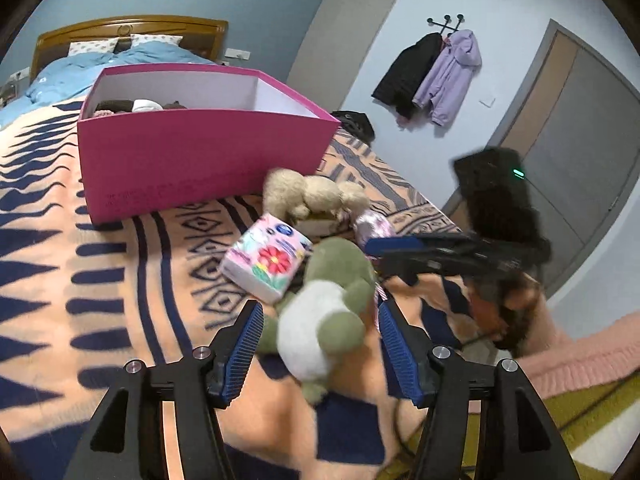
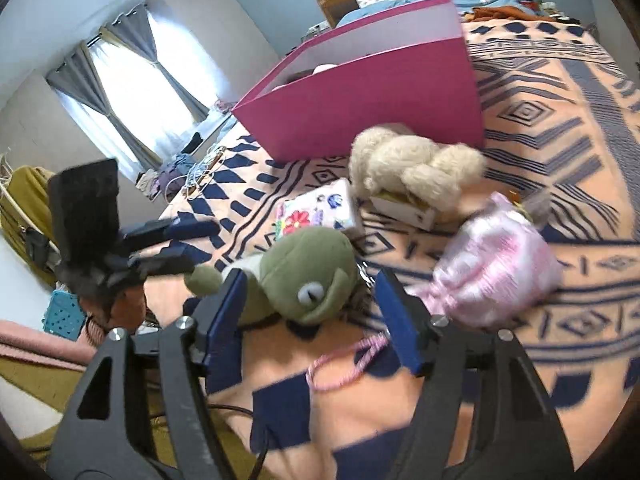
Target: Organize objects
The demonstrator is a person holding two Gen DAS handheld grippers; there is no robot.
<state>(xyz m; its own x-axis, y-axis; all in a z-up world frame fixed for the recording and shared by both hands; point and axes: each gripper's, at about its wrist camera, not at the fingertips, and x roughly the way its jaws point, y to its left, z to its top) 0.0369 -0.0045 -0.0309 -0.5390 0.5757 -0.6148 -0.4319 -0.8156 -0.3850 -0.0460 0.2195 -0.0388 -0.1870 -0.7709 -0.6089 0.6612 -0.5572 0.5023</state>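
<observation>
- My left gripper (image 1: 318,344) fills the foreground of its own view: the blue pads stand apart on either side of the green frog plush (image 1: 324,312), and neither pad presses on it that I can see, so I read the jaws as apart and the toy as not clamped.
- My right gripper (image 2: 308,316) likewise has its jaws apart; the frog's head lies between them, the left pad close against its side, though I cannot tell whether it touches.
- The frog lies on the patterned blanket (image 1: 120,280), near the bed's foot edge, probably because it is the nearest loose item.
- Just beyond it, touching or nearly so, sits a flowered tissue pack (image 1: 266,262), tilted on one corner.
- Behind that, a beige teddy (image 2: 412,168) slumps over a small white carton (image 2: 404,208).
- To the right lies a pink satin drawstring pouch (image 2: 496,260), its cord trailing toward my right pads.
- Farthest stands the open pink box (image 1: 200,160), with some soft items already inside; I judge it the destination for the loose things.
</observation>
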